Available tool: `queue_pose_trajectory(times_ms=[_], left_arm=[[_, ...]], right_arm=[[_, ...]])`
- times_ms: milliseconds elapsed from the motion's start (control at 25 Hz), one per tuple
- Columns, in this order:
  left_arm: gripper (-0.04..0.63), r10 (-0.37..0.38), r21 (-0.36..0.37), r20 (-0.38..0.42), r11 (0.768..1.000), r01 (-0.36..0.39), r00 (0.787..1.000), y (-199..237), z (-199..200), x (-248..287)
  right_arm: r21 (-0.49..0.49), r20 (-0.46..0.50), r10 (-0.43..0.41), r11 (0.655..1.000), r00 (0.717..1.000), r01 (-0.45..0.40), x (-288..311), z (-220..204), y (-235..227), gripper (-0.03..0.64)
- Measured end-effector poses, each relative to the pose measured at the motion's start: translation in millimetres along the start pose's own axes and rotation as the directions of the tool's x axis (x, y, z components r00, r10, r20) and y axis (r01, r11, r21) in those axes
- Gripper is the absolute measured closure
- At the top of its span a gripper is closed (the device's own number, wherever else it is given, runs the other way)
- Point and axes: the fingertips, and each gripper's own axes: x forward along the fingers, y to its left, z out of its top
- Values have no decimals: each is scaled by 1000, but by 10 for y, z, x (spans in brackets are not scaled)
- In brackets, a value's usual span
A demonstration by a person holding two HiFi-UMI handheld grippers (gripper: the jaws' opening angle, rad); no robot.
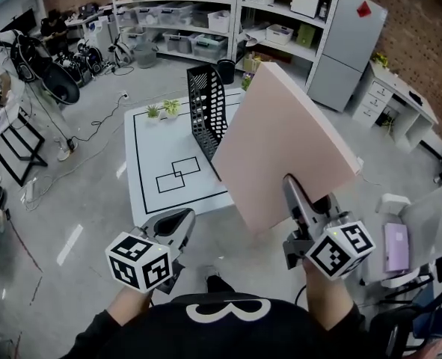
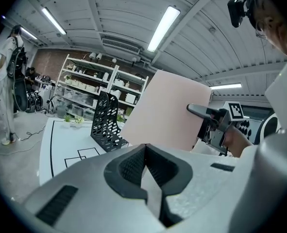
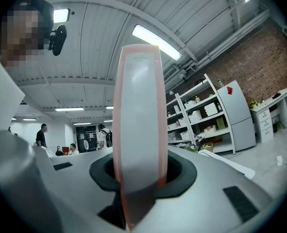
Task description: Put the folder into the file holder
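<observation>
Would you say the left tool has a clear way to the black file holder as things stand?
Probably yes: only table lies between the left tool and the file holder; the folder, held by the right tool, stands to one side.

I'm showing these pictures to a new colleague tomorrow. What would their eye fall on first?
The big pink folder dominates. It is tilted in mid-air at the head view's centre right, clamped at its lower edge by the right gripper. Behind it, a black mesh file holder stands upright, apparently empty, on a white table marked with black lines. The left gripper is low at the left, shut with nothing in it.
</observation>
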Motion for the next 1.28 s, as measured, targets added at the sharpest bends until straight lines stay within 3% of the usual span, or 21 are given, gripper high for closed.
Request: queue_pose_trajectory(times_ms=[600,1080,1280], left_arm=[[589,109,-10,73,994,-108,991,859,681,415],[589,189,9,81,982,-191,979,1588,885,702],[589,185,-10,78,983,-184,980,1817,954,705]], right_arm=[[-89,49,41,995,998,-36,1386,458,-346,480],[-119,5,22,993,1000,-21,2219,285,-570,480],[-126,-13,1,992,1000,-3,2407,196,-525,480]])
